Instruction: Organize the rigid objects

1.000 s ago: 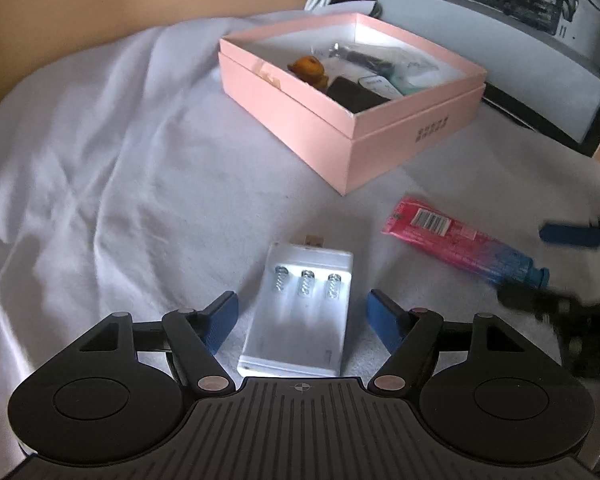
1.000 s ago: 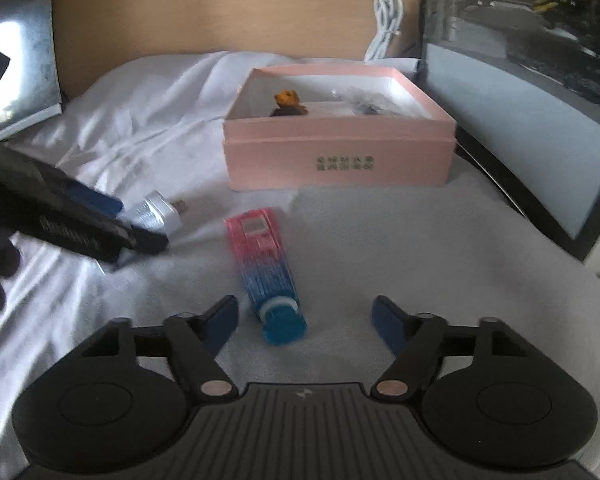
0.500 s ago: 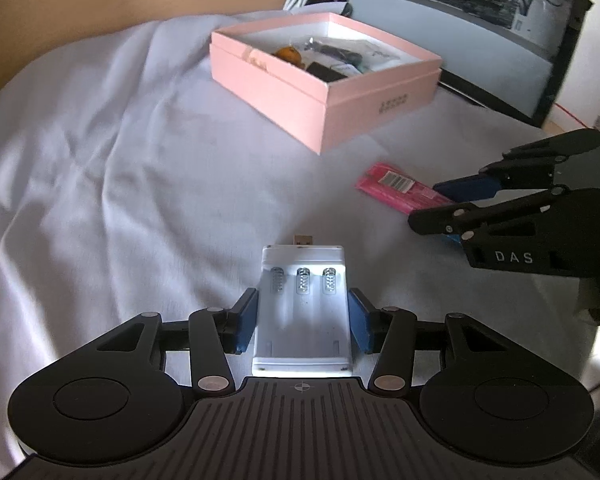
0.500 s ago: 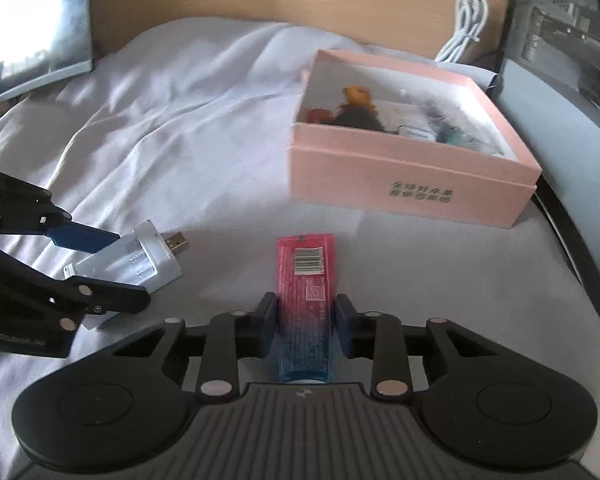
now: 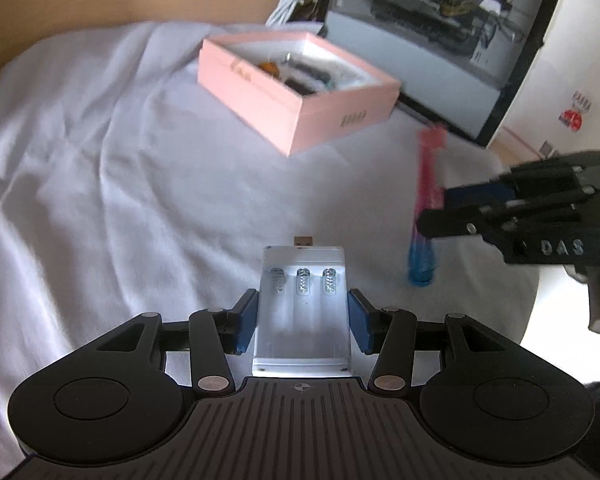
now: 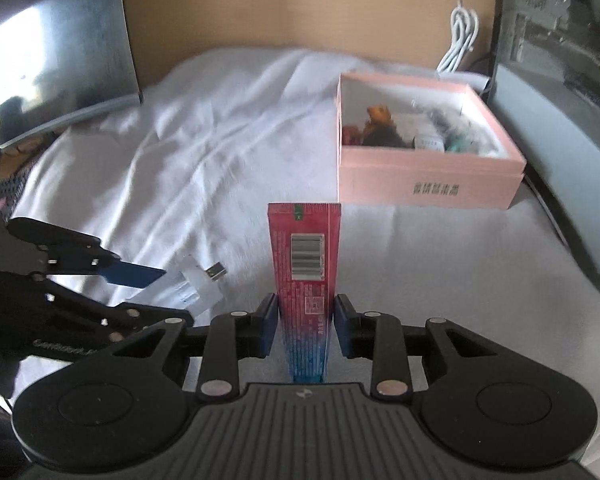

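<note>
My left gripper [image 5: 302, 320] is shut on a white USB battery charger [image 5: 303, 300], its spring slots facing up, held above the white cloth. My right gripper [image 6: 305, 330] is shut on a red-to-blue tube [image 6: 305, 276] and holds it lifted, barcode up. The tube [image 5: 427, 204] also shows in the left wrist view, hanging cap-down from the right gripper [image 5: 440, 210]. The left gripper [image 6: 148, 292] and charger [image 6: 198, 284] show at the left of the right wrist view. An open pink box [image 6: 428, 192] holds several small items; it also shows in the left wrist view [image 5: 300, 116].
A white cloth [image 5: 100, 160] covers the surface. A computer case with a glass side [image 5: 440, 40] stands behind and right of the box. A coiled white cable [image 6: 462, 36] lies against the wooden back wall. A dark panel [image 6: 56, 56] leans at the far left.
Both grippers closed on their objects and lifted them off the cloth. The right gripper raised the tube and tilted it; the left raised the charger.
</note>
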Motion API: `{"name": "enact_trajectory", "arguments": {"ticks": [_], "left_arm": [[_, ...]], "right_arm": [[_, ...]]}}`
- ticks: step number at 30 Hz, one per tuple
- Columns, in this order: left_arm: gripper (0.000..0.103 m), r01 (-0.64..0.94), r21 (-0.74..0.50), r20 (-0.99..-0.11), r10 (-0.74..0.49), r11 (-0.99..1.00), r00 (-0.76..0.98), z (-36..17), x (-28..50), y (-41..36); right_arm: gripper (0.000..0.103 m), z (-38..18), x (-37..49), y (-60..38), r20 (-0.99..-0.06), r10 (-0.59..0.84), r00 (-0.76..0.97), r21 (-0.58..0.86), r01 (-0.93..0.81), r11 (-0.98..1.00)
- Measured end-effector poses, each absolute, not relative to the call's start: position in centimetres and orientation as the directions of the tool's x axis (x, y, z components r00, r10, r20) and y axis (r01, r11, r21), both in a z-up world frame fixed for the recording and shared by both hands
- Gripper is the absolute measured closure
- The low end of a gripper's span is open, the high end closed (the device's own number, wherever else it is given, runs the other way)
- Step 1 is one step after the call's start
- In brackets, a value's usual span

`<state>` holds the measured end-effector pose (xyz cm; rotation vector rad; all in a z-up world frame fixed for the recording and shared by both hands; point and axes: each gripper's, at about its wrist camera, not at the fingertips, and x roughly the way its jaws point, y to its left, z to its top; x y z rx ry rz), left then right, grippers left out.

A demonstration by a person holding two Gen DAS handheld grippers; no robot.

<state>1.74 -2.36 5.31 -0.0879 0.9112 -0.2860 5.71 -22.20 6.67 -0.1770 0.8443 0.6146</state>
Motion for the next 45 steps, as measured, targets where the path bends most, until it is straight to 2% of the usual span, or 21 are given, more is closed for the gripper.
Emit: {"name": "enact_trajectory", "arguments": {"ticks": [8, 16, 20, 23, 30, 36, 42, 45], "left_arm": [[0.05, 0.233, -0.211, -0.663, -0.314, 0.949, 0.68, 10.6, 6.7, -1.7], [0.05, 0.29, -0.132, -0.534, -0.314, 0.948, 0.785, 16.3, 16.5, -5.5], [0.05, 0.219, -0.233, -0.565, -0.315, 0.948, 0.763, 15.9, 23.2, -5.7], [0.052, 0.132, -0.232, -0.577, -0.246, 0.964, 0.779, 14.4, 25.2, -5.3], [0.052, 0.047, -0.287, -0.598, -0.217, 0.957, 0.772, 11.7, 20.5, -3.1], [0.052, -0.025, -0.309, -0.648, -0.192, 0.951, 0.737, 9.5, 13.5, -1.0], [0.052, -0.101, -0.298, -0.701, -0.145, 0.949, 0.699, 7.3, 9.2, -0.2], [0.052, -0.142, -0.257, -0.723, -0.093, 0.956, 0.685, 6.6, 7.8, 0.6]], "right_arm": [[0.074, 8.9, 5.3, -23.2, -0.703, 0.449, 0.551, 0.103, -0.545, 0.832], [0.074, 9.2, 4.9, -24.7, -0.683, 0.465, 0.563, 0.132, -0.53, 0.837], [0.074, 9.5, 4.7, -25.3, -0.66, 0.484, 0.574, 0.148, -0.533, 0.833], [0.074, 9.9, 4.9, -26.0, -0.642, 0.488, 0.591, 0.153, -0.526, 0.837], [0.074, 11.1, 9.2, -27.6, -0.627, 0.457, 0.631, 0.127, -0.496, 0.859], [0.074, 13.7, 18.0, -26.5, -0.582, 0.483, 0.655, 0.152, -0.496, 0.855], [0.073, 13.0, 28.2, -22.4, -0.664, 0.457, 0.592, 0.164, -0.48, 0.862], [0.064, 11.7, 30.2, -20.5, -0.681, 0.388, 0.621, 0.099, -0.447, 0.889]]}}
